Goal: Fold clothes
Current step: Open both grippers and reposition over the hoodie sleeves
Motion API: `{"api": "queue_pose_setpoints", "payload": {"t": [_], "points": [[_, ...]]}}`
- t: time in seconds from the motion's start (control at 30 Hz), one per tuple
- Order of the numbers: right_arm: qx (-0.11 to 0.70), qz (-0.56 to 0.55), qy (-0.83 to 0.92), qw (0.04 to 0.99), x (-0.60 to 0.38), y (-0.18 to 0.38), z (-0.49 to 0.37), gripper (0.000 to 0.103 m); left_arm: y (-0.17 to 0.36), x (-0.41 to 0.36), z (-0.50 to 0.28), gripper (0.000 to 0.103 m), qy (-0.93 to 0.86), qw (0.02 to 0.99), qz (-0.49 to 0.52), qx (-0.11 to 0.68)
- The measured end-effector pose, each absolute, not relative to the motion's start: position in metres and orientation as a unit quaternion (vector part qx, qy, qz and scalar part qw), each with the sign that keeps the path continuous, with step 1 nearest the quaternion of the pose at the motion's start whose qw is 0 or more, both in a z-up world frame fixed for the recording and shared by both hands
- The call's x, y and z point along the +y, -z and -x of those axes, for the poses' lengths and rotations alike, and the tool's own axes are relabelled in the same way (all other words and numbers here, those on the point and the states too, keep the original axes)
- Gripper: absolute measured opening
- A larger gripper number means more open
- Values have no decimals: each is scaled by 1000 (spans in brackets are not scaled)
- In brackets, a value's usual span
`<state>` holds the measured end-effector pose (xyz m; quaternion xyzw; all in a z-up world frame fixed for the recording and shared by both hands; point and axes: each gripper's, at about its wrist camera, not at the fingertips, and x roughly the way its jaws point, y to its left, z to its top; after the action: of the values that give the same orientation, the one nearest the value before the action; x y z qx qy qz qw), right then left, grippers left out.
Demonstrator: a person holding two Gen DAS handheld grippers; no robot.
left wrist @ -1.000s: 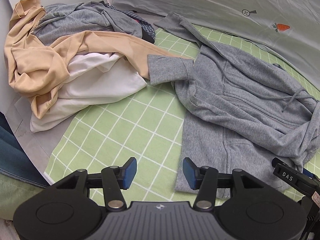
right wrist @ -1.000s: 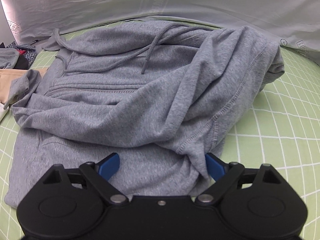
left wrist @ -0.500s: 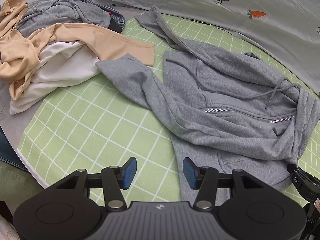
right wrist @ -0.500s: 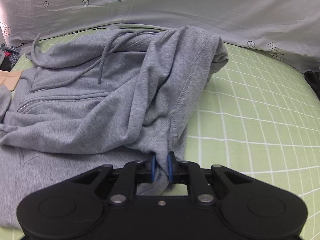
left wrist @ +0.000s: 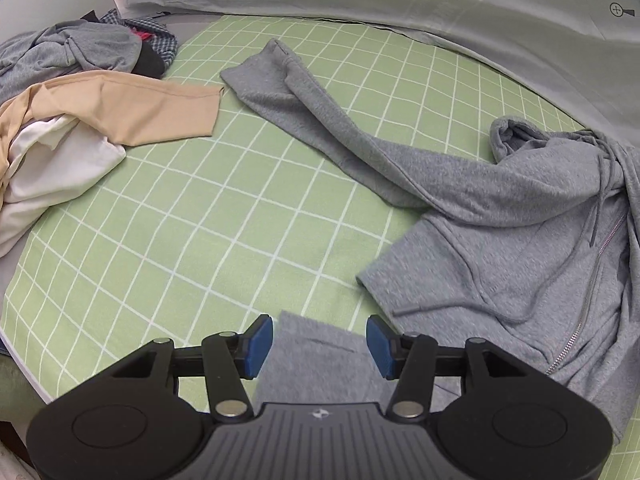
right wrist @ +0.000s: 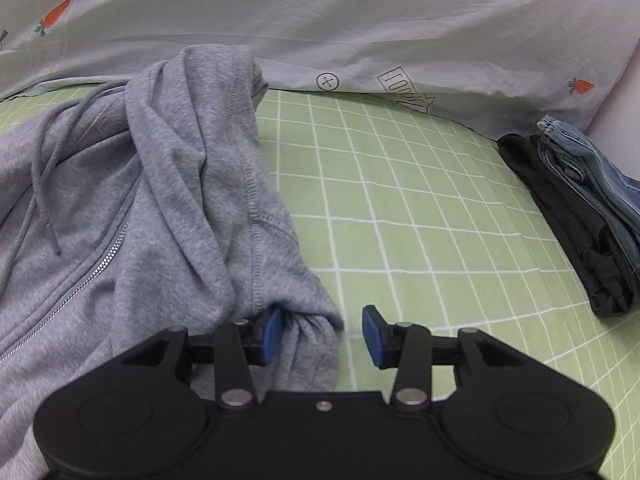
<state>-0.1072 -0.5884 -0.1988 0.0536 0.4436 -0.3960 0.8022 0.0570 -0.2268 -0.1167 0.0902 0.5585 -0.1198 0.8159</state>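
Observation:
A grey zip hoodie (left wrist: 520,248) lies on the green checked sheet (left wrist: 200,220), one sleeve stretched to the back left. A grey cuff end lies under and between the fingers of my left gripper (left wrist: 320,346), which is open and not closed on it. In the right wrist view the hoodie (right wrist: 180,200) lies crumpled at the left, with its other sleeve cuff bunched beside the left finger of my right gripper (right wrist: 322,334). That gripper is open; the cuff lies loose between its jaws.
A heap of unfolded clothes, beige (left wrist: 120,108), white (left wrist: 52,168) and grey (left wrist: 68,48), lies at the left. A grey duvet with carrot prints (left wrist: 440,8) runs along the back. Folded black and denim clothes (right wrist: 580,208) are stacked at the right.
My right gripper, shut on the hoodie sleeve half a second ago, has opened and let it go. The hoodie has been dragged right, away from the heap. The left gripper stayed open.

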Motion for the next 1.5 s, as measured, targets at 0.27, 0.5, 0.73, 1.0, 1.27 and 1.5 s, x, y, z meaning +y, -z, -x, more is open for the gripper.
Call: {"api": "queue_pose_setpoints", "payload": {"t": [0.27,0.5,0.73,1.0,1.27,1.5], "points": [[440,-151,420,779,-634,202,127,99,144,-283,-79,59,213,782,-174,559],[396,-209,450,773,-545,198,164,100,169,-313,-54,62,267,760,-227,548],[367,-195,397,818,-506,181,153,96,173,-317,-37,64,272,778,-256,505],[410,-207,318,829,-478,200,146,63,176,-312,-33,77,265,789,-264,488],[398,-194,317,839,-503,188,183,6,180,-300,-42,90,238,795,-222,512],[365,-129,448,806,-594,160,218,3,185,-292,-50,99,220,795,-192,532]]}}
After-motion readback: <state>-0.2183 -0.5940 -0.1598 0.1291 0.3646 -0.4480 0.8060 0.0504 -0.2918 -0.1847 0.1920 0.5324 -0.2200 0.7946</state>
